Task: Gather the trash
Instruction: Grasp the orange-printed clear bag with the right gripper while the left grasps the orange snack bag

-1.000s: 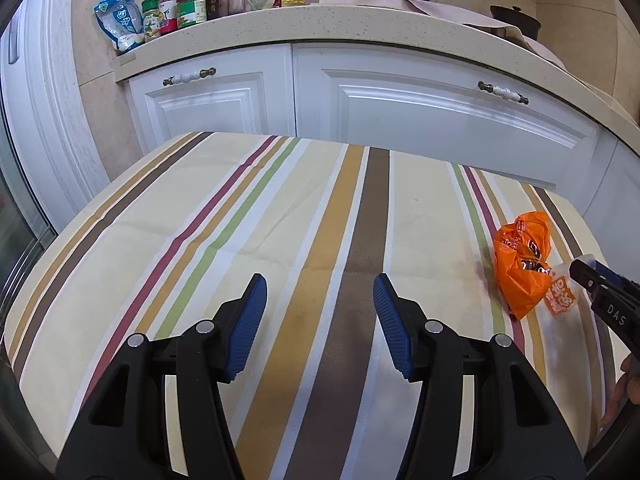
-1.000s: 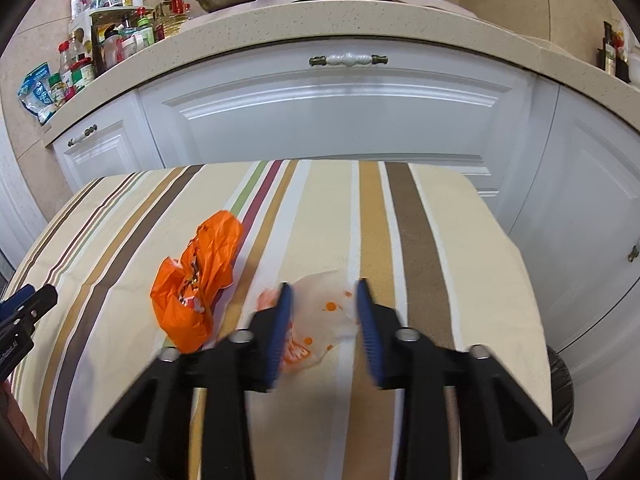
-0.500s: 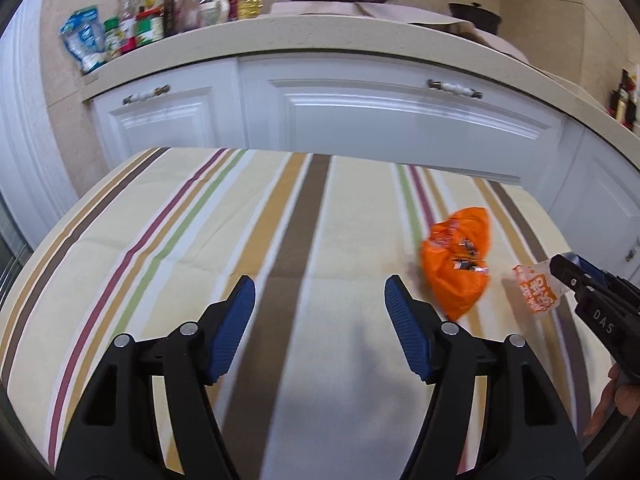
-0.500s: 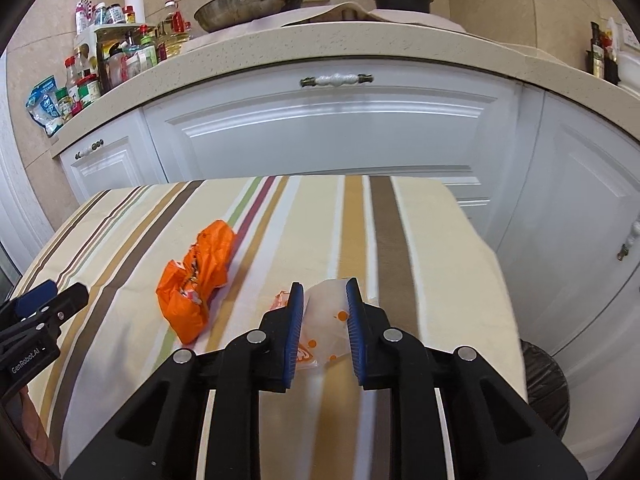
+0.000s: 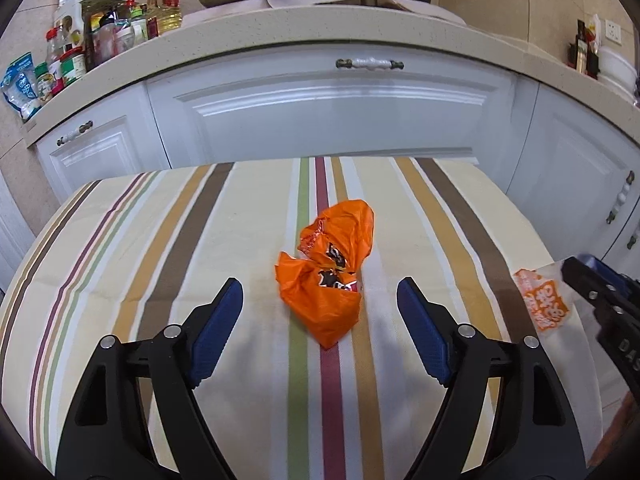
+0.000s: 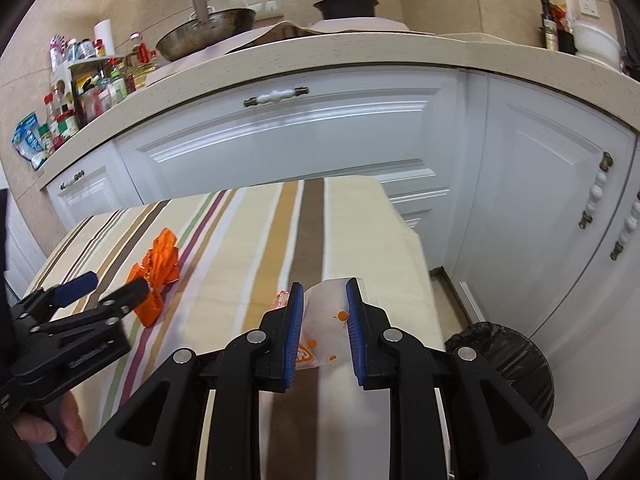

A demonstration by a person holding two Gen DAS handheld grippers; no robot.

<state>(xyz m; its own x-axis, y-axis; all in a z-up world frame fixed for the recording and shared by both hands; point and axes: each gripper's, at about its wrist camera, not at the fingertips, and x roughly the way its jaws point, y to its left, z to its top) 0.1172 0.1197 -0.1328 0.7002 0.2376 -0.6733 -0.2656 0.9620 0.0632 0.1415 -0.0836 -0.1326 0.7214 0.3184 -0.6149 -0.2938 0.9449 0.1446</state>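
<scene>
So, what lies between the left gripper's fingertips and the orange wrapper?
Only bare striped tablecloth; the left wrist view shows the opening left gripper short of the orange wrapper.

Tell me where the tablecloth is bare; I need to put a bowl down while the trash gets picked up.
The whole left part of the striped tablecloth is bare, from the orange wrapper out to the left edge. The strip behind the wrapper, toward the white cabinets, is free too. The right near corner is crowded: the right gripper holds a white wrapper there.
</scene>
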